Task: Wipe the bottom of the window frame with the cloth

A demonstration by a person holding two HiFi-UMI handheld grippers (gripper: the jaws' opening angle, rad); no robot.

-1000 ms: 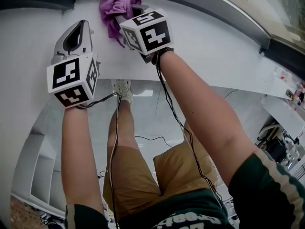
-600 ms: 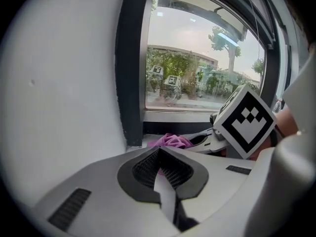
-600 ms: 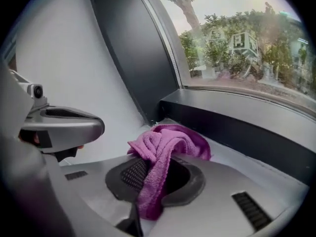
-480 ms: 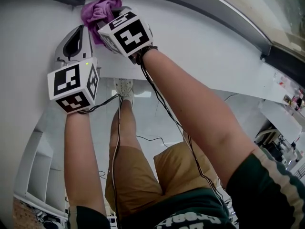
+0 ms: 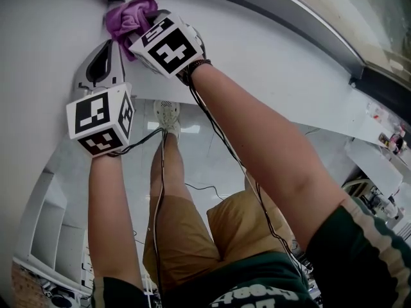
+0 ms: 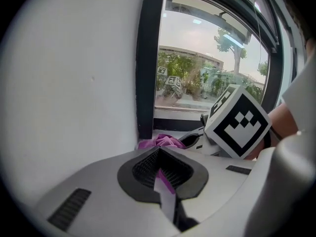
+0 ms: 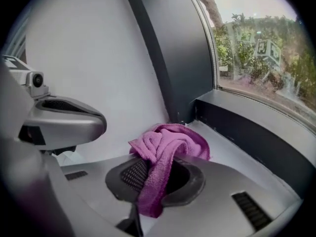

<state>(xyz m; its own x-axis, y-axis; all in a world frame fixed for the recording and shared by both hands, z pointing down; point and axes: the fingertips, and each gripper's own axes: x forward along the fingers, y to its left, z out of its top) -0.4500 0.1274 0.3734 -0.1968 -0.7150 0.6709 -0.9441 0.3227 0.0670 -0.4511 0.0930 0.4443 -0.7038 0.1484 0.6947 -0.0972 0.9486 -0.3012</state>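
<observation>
At the corner where the dark window frame (image 7: 237,127) meets the white wall (image 7: 94,58), the purple cloth (image 5: 128,17) sits bunched on the white sill (image 5: 270,56), against the frame's bottom rail. The right tongs (image 7: 153,181) are clenched on the cloth. One fold hangs down between the ribbed pads and the bulk is piled just ahead of the tips, touching the sill. The left tongs (image 6: 160,174) are closed together with nothing held. In the head view they rest on the sill just beside the right tongs, to the left of them and short of the cloth. Both forearms reach up to the sill, and cables trail down from both tools.
</observation>
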